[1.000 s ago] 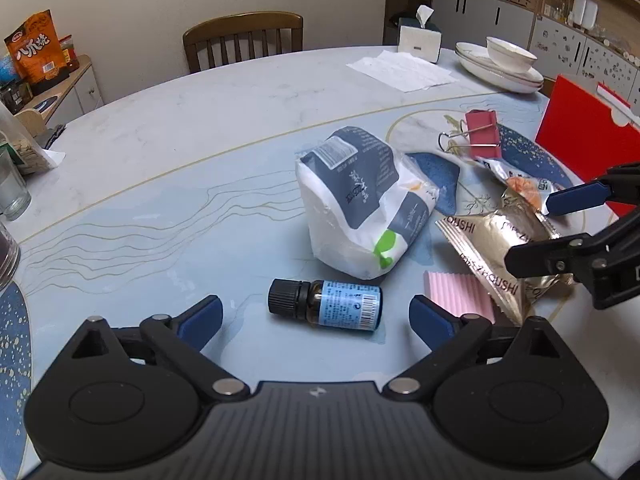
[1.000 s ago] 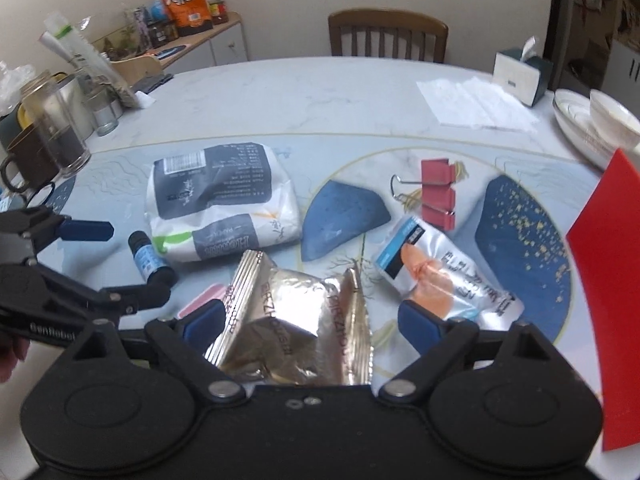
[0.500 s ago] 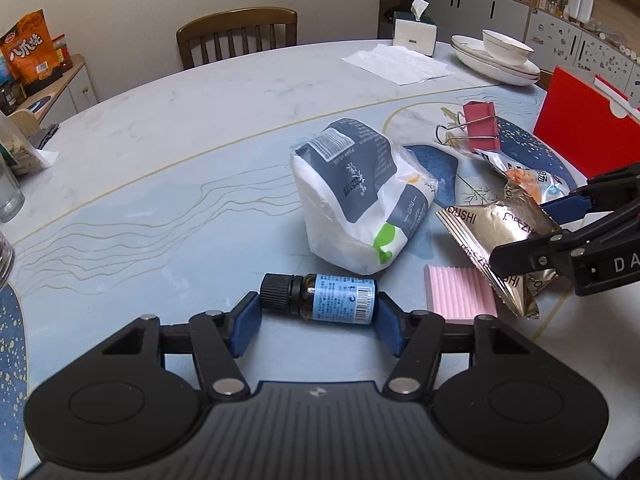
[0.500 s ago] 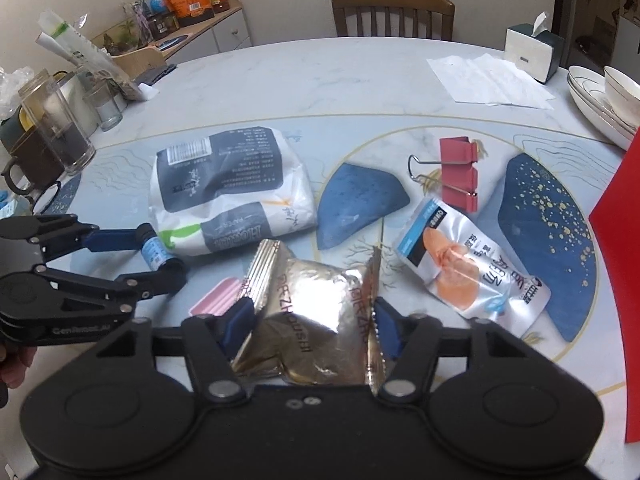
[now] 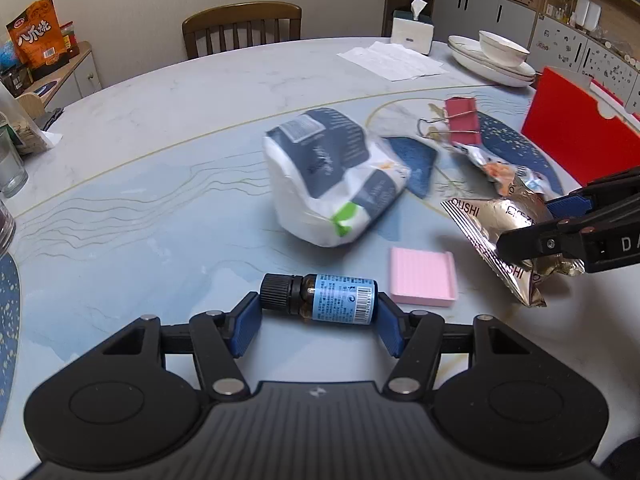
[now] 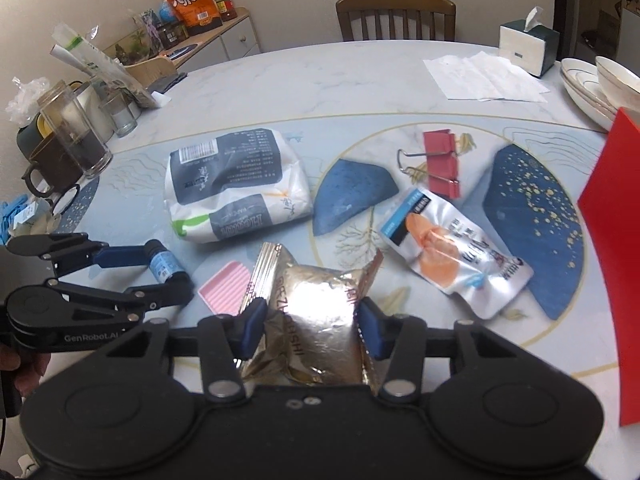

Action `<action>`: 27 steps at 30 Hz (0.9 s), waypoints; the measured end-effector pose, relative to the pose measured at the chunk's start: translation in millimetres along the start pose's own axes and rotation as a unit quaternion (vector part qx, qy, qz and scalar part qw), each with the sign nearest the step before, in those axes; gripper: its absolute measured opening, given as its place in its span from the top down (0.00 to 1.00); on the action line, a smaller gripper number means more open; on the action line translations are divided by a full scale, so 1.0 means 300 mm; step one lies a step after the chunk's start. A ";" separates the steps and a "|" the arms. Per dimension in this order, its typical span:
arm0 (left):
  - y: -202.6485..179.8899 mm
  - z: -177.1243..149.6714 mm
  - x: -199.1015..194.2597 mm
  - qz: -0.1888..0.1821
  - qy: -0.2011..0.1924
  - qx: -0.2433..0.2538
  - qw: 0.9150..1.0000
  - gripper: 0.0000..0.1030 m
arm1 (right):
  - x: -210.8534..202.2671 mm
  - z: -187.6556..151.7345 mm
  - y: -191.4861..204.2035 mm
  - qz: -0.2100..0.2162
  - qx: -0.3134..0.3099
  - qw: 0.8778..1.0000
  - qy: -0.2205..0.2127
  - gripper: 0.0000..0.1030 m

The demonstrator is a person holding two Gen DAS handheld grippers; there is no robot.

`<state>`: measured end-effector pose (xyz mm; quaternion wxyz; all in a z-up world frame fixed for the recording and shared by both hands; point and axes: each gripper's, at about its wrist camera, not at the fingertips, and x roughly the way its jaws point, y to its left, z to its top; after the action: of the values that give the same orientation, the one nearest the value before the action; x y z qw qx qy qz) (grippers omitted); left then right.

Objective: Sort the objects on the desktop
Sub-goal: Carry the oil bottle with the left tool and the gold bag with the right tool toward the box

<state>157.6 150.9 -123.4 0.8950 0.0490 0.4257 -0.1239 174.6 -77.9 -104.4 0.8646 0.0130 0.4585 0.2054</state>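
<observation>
We held the left gripper point(image 5: 318, 322) low over the near edge of the table point(image 5: 168, 128), its two blue pads clamped end to end on the small dropper bottle point(image 5: 320, 298), one pad on the black cap and the other on the base; the bottle lay on its side, so a lengthwise grip suited it. To the right, the right gripper point(image 6: 310, 330) had the gold foil packet point(image 6: 316, 316) between its pads, and its jaws were closing on it, creasing the foil inward; a soft pouch gives under pressure, so we judged a firm pinch necessary. Just beyond the bottle and beside the packet, the pink ridged pad point(image 5: 422, 276) lay flat and untouched. Farther out in the middle, the white and dark tissue pack point(image 5: 334, 178) rested on the table, with the silver and orange snack pouch point(image 6: 452, 256) to its right and the red binder clip point(image 6: 440, 160) just beyond that. The red folder point(image 5: 576, 140) stood at the far right, possibly a sorting target, though we could not confirm it.
</observation>
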 end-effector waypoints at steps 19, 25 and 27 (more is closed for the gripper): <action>-0.340 0.113 -0.138 -0.021 -0.035 0.019 0.999 0.42 | -0.325 -0.075 -0.254 0.013 0.038 0.998 -0.040 0.54; -0.501 0.206 -0.166 -0.034 -0.059 0.041 0.997 0.42 | -0.459 -0.061 -0.352 0.009 0.042 0.997 -0.070 0.54; -0.556 0.237 -0.171 -0.042 -0.066 0.049 0.996 0.42 | -0.500 -0.053 -0.390 0.010 0.046 0.996 -0.082 0.54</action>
<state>136.0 -14.4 -35.7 0.9116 0.0667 0.3610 -0.1851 127.9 -242.8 -20.0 0.8957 0.0740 0.3950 0.1905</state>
